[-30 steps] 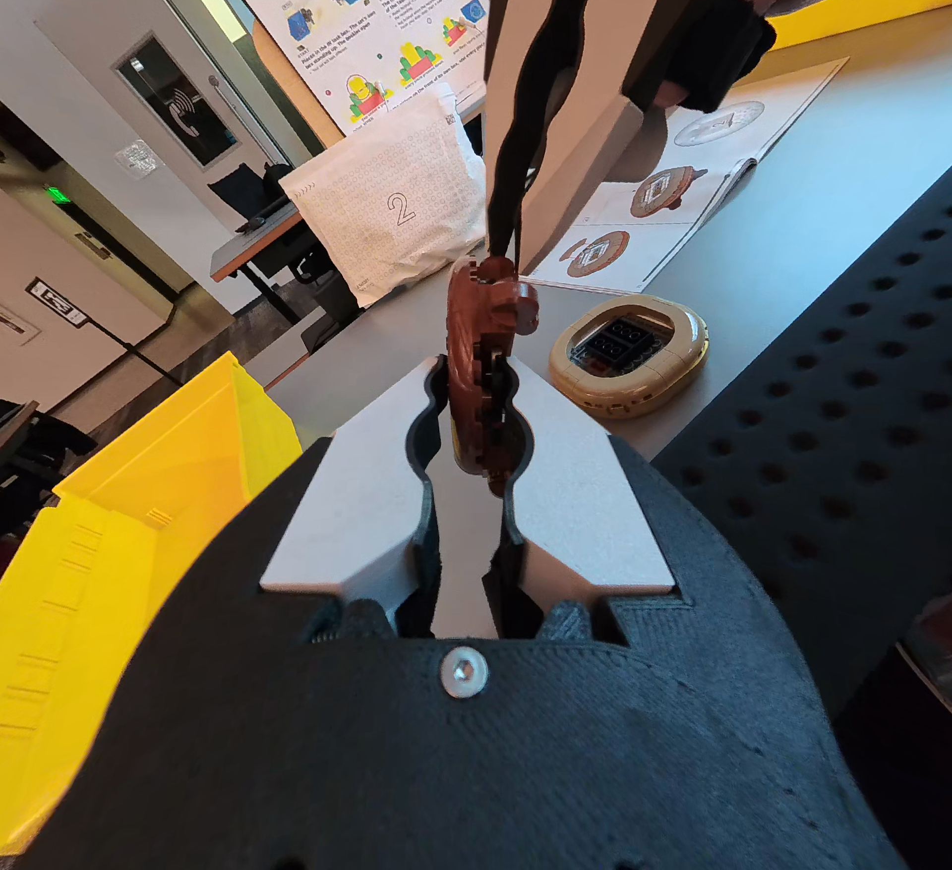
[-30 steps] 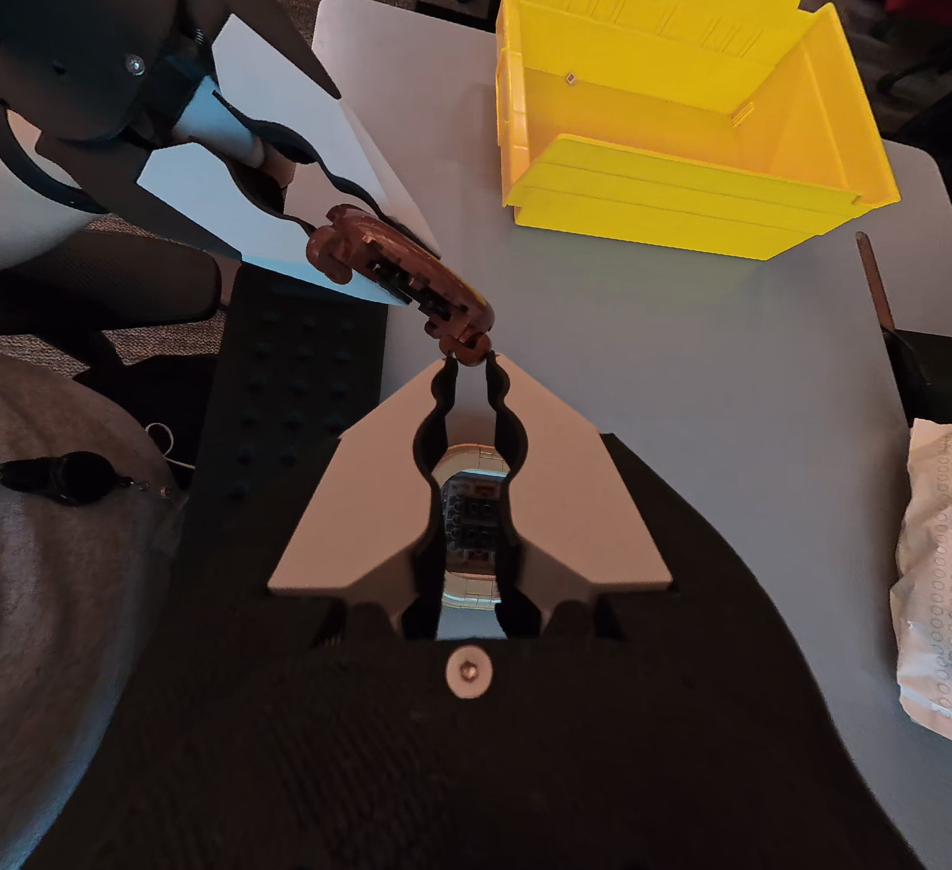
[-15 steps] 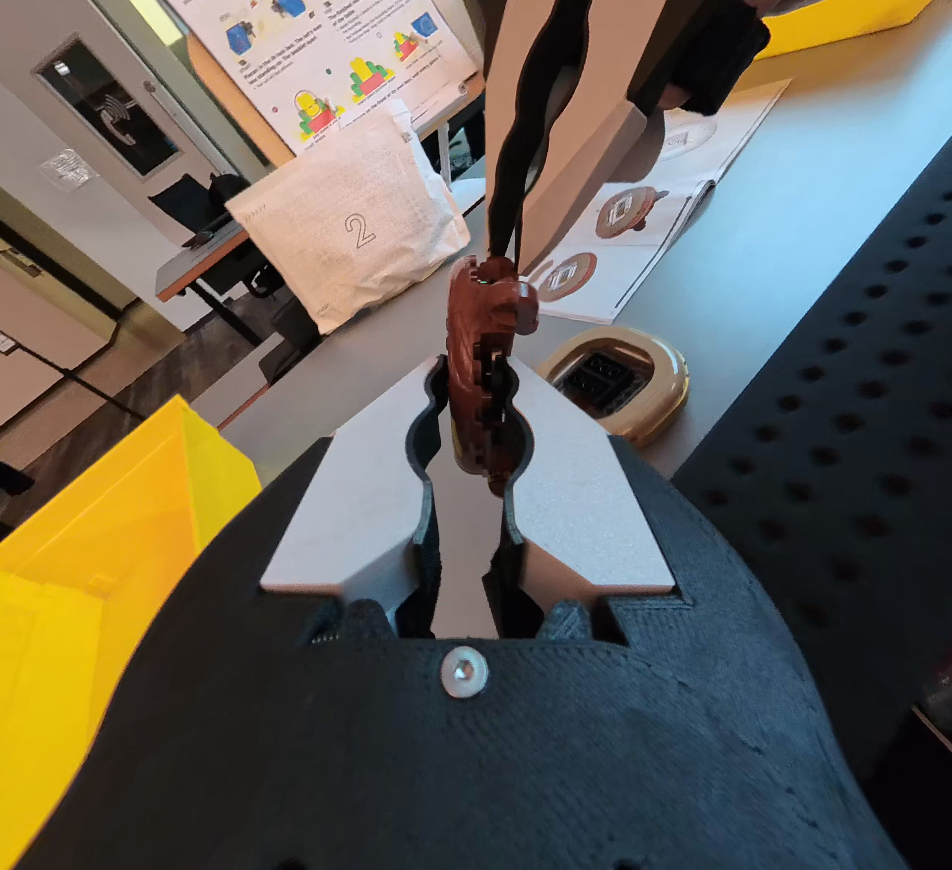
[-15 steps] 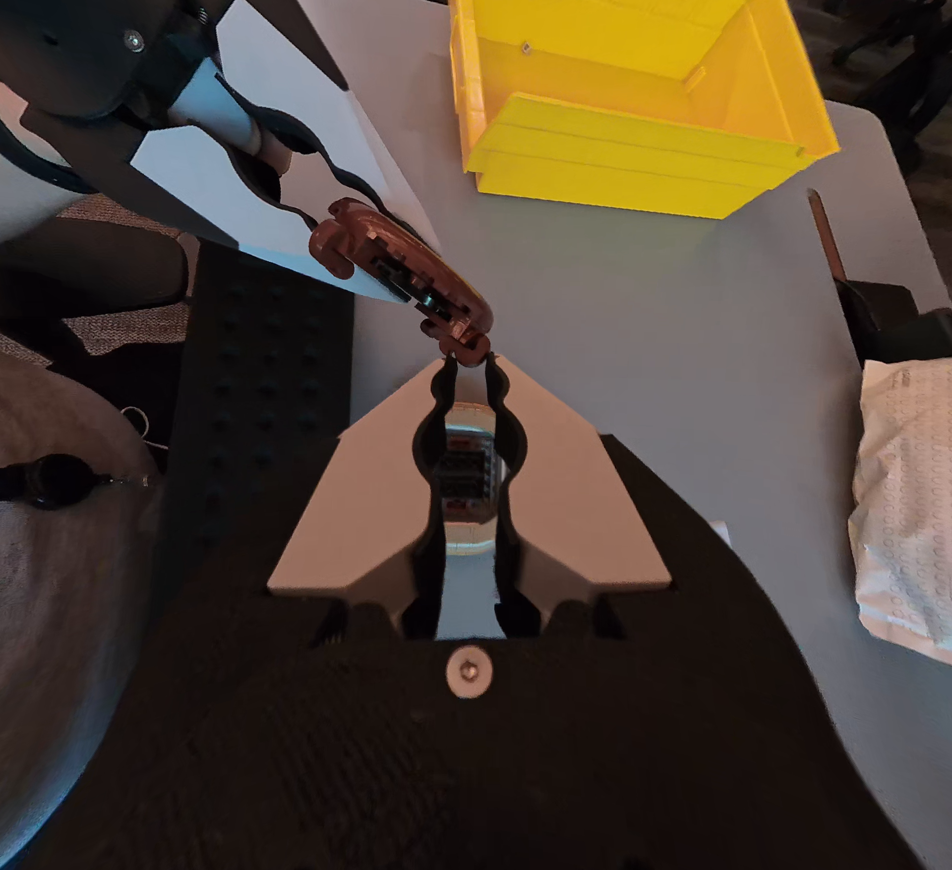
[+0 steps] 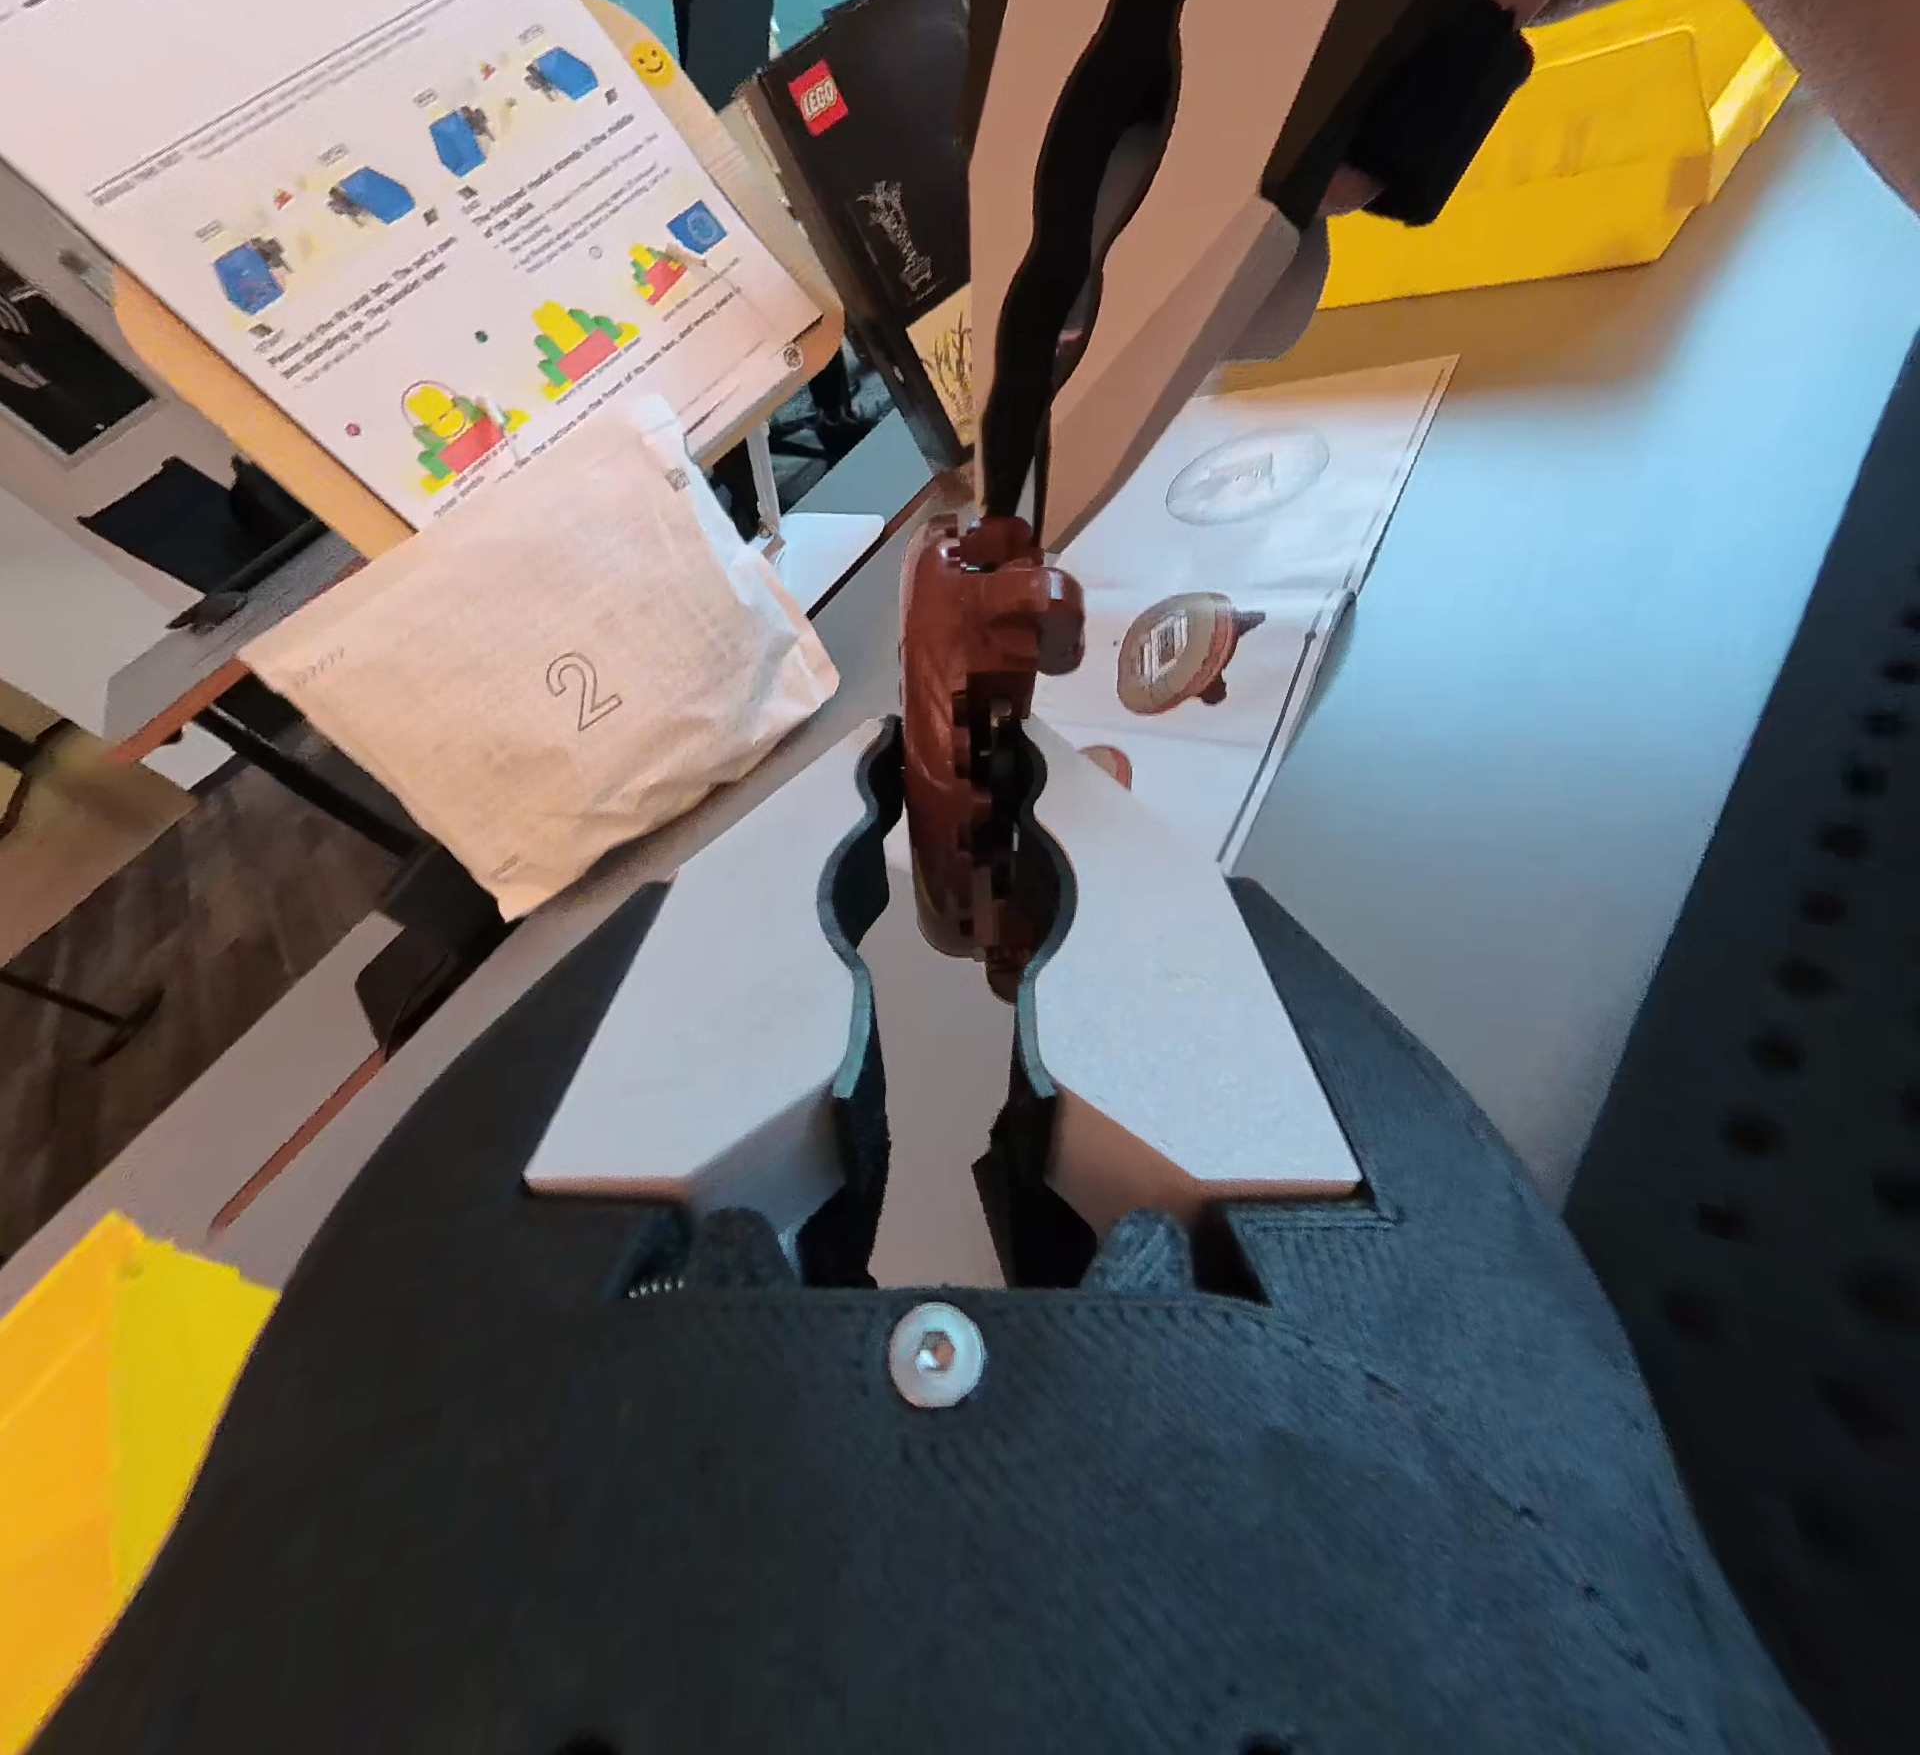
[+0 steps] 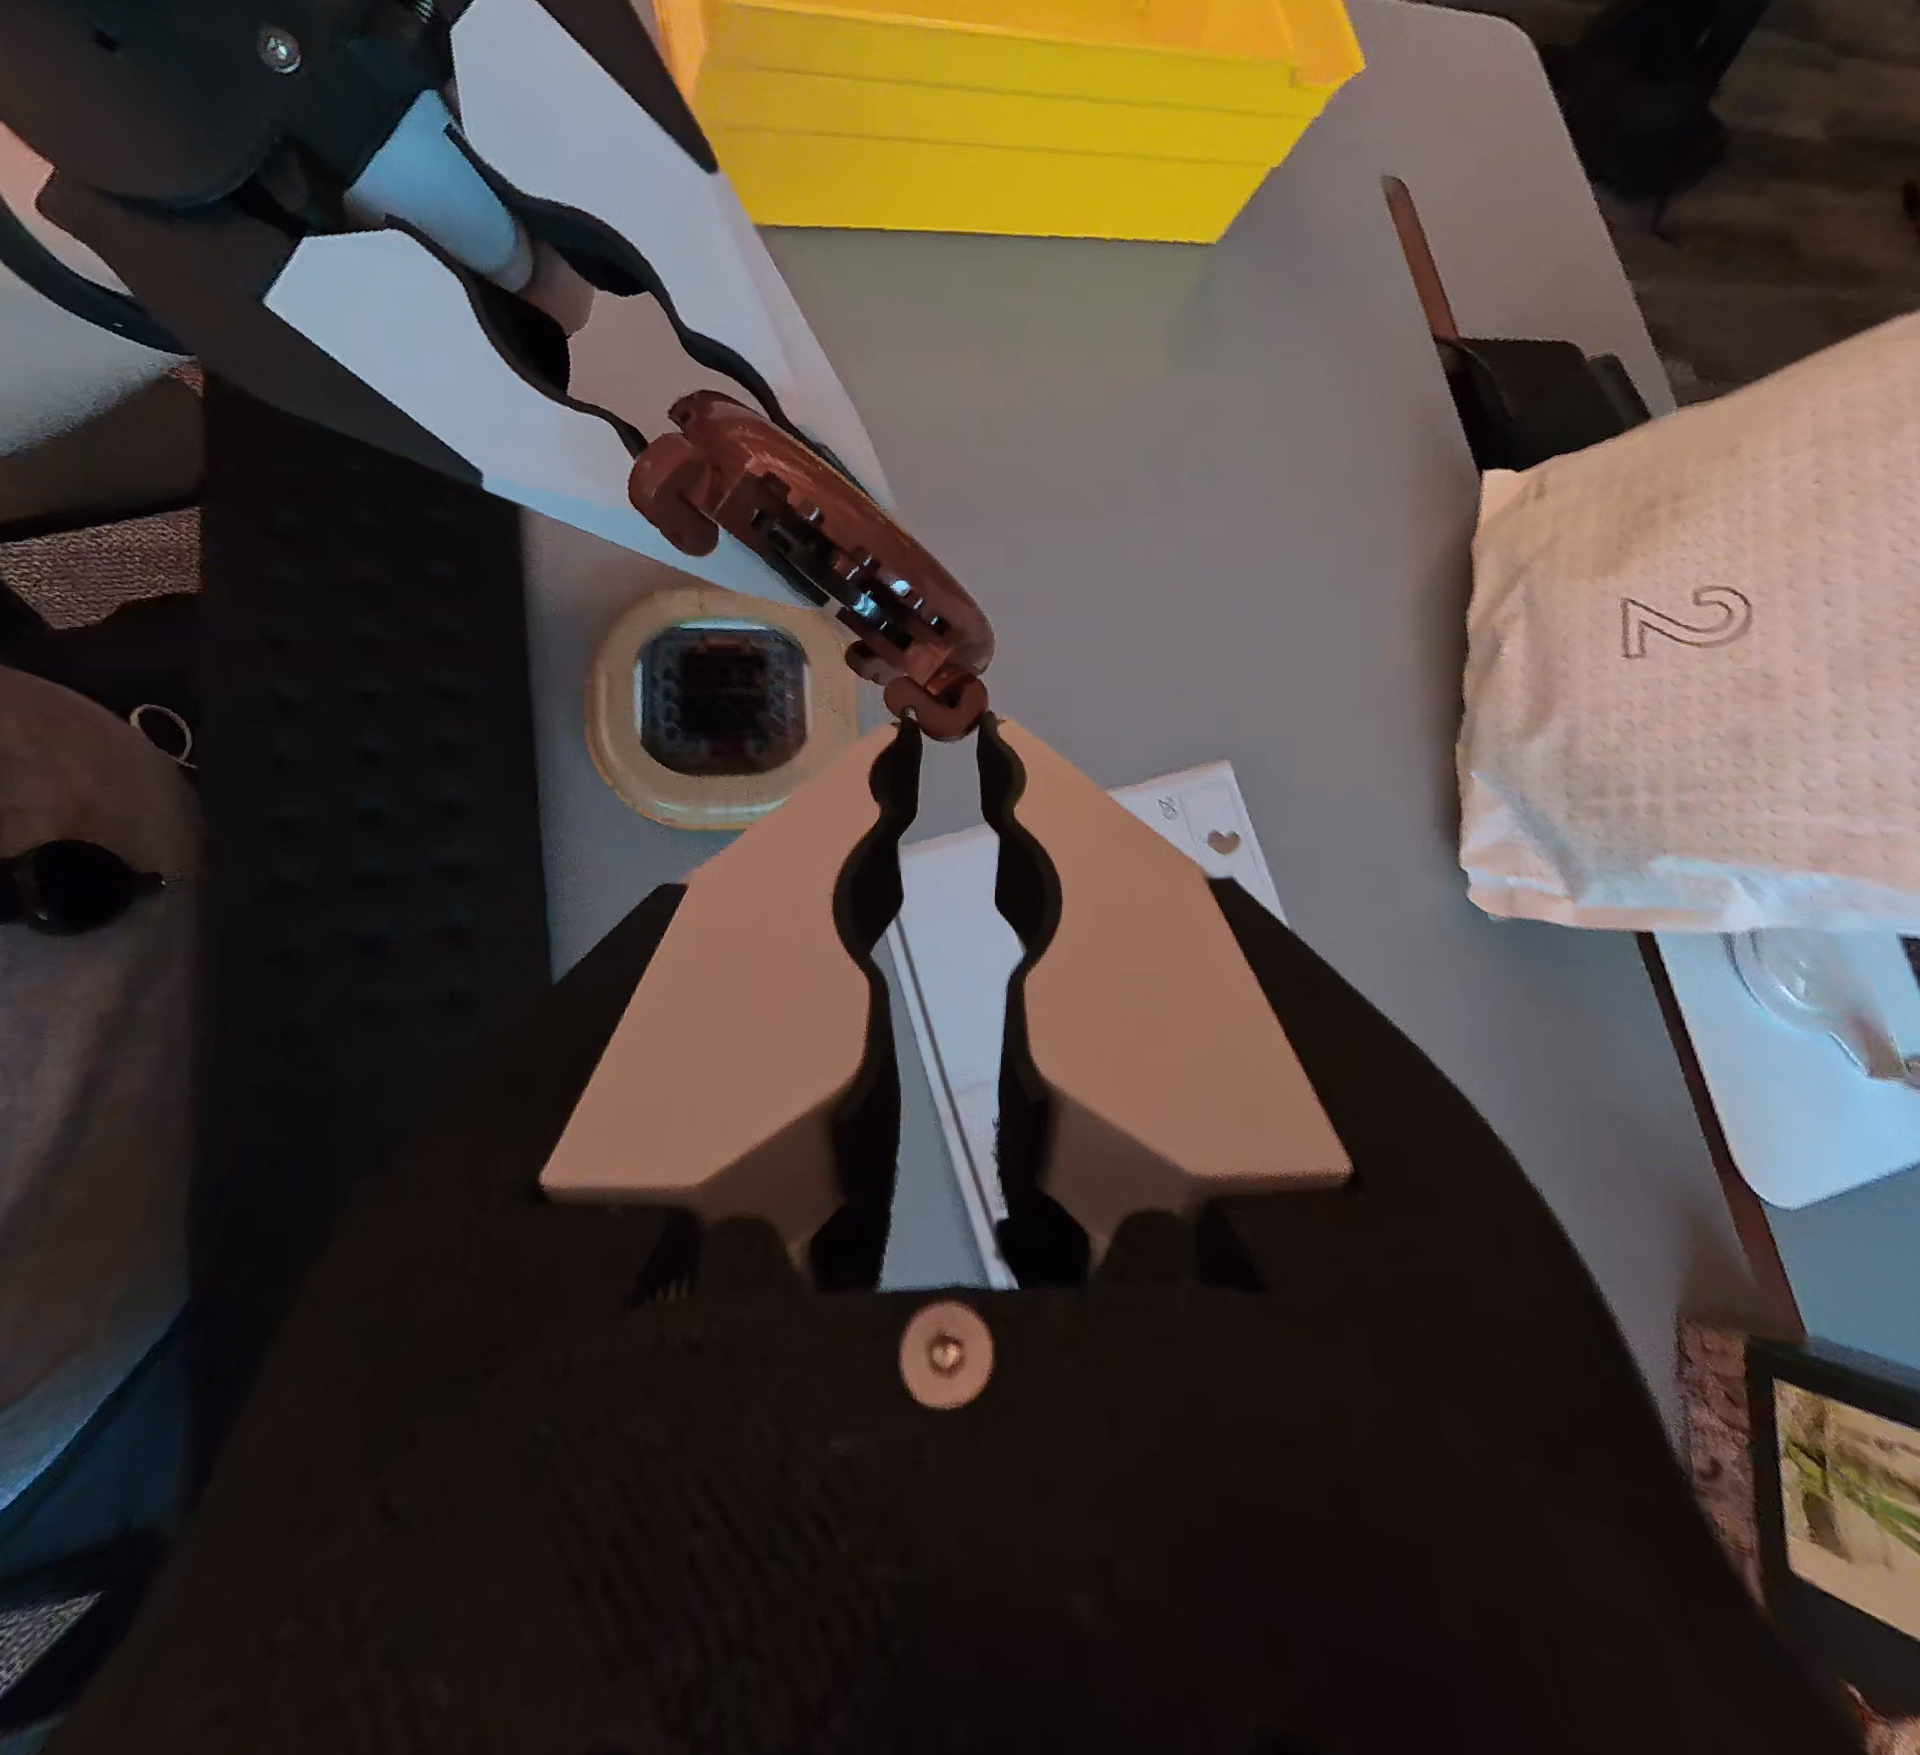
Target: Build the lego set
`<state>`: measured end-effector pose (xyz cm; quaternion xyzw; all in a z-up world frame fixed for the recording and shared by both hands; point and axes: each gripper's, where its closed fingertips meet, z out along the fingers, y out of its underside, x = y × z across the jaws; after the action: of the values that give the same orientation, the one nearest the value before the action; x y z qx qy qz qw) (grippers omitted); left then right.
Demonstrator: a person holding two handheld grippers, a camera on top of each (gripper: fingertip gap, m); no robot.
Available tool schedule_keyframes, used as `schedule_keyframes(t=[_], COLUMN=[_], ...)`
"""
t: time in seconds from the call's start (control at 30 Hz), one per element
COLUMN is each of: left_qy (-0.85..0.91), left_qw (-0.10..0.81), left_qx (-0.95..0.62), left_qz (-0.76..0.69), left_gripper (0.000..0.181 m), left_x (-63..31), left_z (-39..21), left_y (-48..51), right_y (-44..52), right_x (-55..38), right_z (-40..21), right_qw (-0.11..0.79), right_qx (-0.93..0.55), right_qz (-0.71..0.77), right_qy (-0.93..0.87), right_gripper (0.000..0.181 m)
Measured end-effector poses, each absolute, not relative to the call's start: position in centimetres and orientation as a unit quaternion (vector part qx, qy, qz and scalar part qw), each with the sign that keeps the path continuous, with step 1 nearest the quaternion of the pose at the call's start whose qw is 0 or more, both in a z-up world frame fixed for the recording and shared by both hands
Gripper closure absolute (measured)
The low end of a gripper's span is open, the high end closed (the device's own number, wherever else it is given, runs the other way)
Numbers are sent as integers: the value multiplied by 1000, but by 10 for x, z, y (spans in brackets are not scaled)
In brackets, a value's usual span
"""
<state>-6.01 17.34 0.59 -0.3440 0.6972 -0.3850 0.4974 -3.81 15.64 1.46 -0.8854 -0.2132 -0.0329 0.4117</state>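
1. Brown lego assy (image 5: 971, 770) (image 6: 821, 552) is hanging in air above the surface (image 6: 1091, 479).
2. L tongs (image 5: 951, 760) are clamping its body; R tongs (image 6: 943, 718) are pinching its small end clip.
3. Tan lego ring (image 6: 717, 703) is lying below, w/ yellow bin (image 6: 997, 43) beyond.

We hold the left gripper (image 5: 961, 832), a black printed body with two pale wedge-shaped fingers, clamped on the edge of a reddish-brown brick assembly (image 5: 977, 770). The right gripper (image 6: 943, 718), of the same build, comes down from above; its fingertips pinch a small brown knob at the far end of that assembly. Both grippers are raised above the table.
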Motion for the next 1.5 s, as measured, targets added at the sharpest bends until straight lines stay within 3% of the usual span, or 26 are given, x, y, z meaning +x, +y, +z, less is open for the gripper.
schedule_keyframes(t=[0.37, 0.6, 1.13, 1.5], left_qy=[705, 709, 689, 681], left_qw=[496, 502, 474, 494], left_qx=[-311, -279, -304, -306], left_qz=[-400, -409, -456, -447], left_gripper=[164, 164, 164, 164], left_x=[5, 36, 59, 60], left_z=[42, 62, 5, 5], left_y=[137, 130, 159, 169], right_y=[118, 109, 135, 143], right_x=[26, 54, 68, 70], right_z=[53, 74, 34, 32], right_qw=[413, 467, 459, 477], right_qx=[-889, -867, -868, -849], right_qz=[-65, -78, -53, -74], right_qy=[-189, -156, -180, -213], right_gripper=[171, 171, 172, 168])
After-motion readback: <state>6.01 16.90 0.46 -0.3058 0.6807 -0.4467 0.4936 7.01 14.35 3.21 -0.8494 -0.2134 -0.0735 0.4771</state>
